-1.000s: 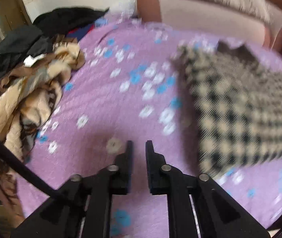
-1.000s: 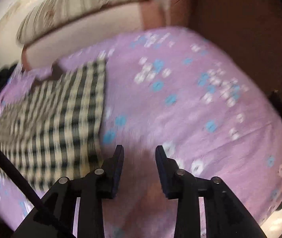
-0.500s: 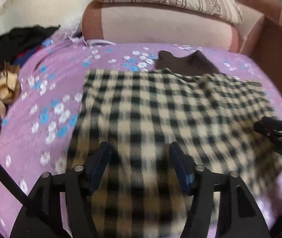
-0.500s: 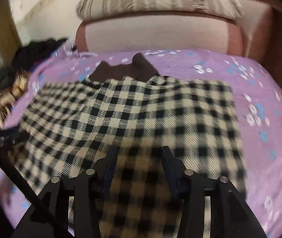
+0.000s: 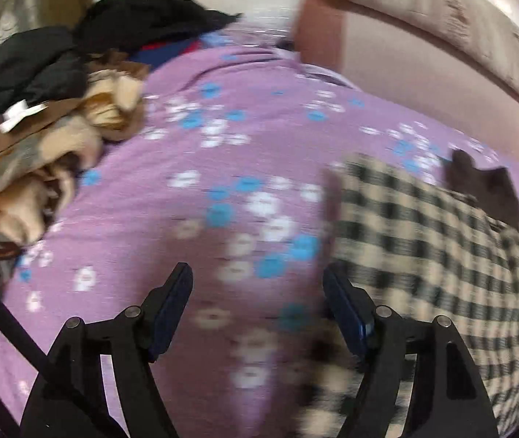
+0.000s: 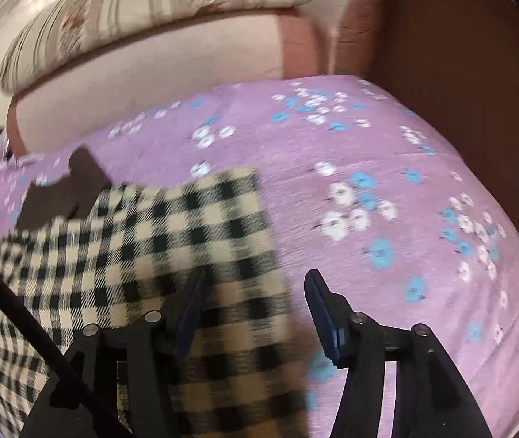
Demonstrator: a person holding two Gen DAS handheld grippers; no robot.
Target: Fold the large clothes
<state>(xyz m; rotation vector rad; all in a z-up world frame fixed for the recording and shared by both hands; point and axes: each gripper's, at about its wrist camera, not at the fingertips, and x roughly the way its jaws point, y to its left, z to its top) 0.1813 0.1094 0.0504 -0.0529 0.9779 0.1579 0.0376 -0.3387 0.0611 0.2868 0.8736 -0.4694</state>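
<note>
A cream-and-black checked garment (image 5: 442,255) with a dark brown collar (image 5: 478,186) lies flat on the purple flowered bedsheet (image 5: 222,146). My left gripper (image 5: 257,273) hovers over bare sheet just left of the garment's left edge. Its jaws are opening, with only sheet showing between them. In the right wrist view the same garment (image 6: 149,237) fills the lower left. My right gripper (image 6: 255,281) is over its right edge, jaws opening. The cloth edge lies below and between the fingers, and the pads do not press on it.
A heap of tan and brown clothes (image 5: 40,153) with black garments (image 5: 142,25) behind it sits at the bed's left. A pink padded headboard (image 6: 149,109) with a striped pillow (image 6: 149,11) lines the far side. A brown wooden panel (image 6: 460,54) borders the right.
Half a second ago both grippers hung over the middle of the garment. The left has swung out to its left edge, the right to its right edge. Both jaws stand wider.
</note>
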